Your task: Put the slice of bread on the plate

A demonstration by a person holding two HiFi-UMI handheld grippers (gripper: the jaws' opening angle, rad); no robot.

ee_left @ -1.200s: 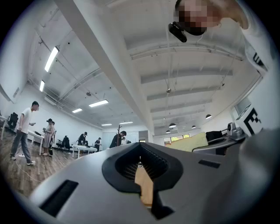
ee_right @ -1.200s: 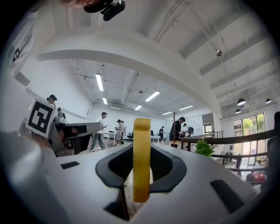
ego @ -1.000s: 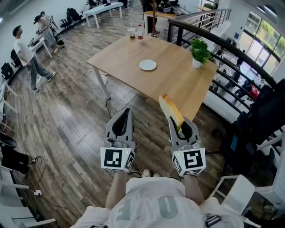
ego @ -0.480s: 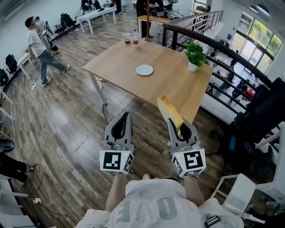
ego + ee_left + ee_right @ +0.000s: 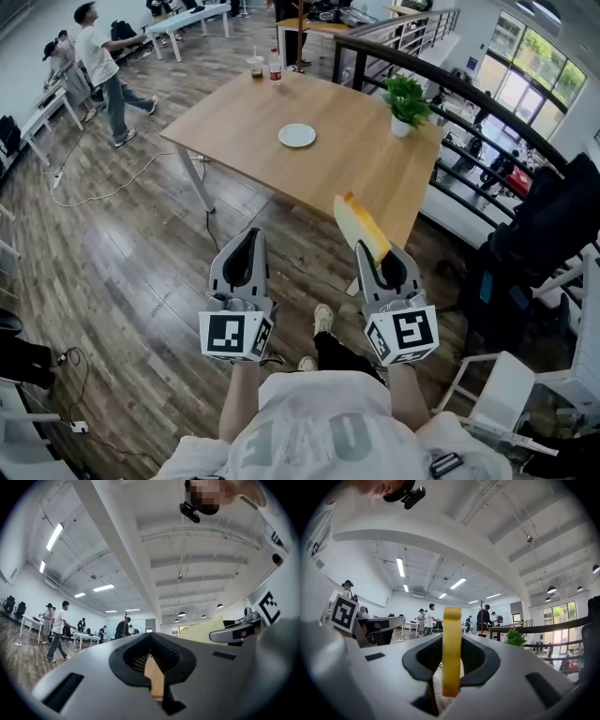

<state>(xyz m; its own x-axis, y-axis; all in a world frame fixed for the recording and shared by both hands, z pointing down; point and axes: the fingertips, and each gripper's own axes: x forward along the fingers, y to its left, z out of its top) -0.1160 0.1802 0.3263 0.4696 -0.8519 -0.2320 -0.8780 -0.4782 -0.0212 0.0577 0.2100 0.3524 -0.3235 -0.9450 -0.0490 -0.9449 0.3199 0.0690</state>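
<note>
Pinching the bread slice (image 5: pixel 360 228) upright, the right gripper (image 5: pixel 382 261) is doing fine; left gripper (image 5: pixel 246 255) is idling, jaws pressed together. Plate (image 5: pixel 296 135) is sitting empty, well apart, so the placing is looking all undone.

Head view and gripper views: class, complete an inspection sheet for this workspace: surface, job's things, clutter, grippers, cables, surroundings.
Surface: wooden table, mostly bare.
Job's things: white plate on table, empty; slice of bread off the table, held upright.
Clutter: potted plant, cup, bottle near table edges.
Grippers: left gripper shut, empty; right gripper shut on the bread.
Cables: white cable on floor.
Surroundings: wood floor, black railing, person far left.
</note>
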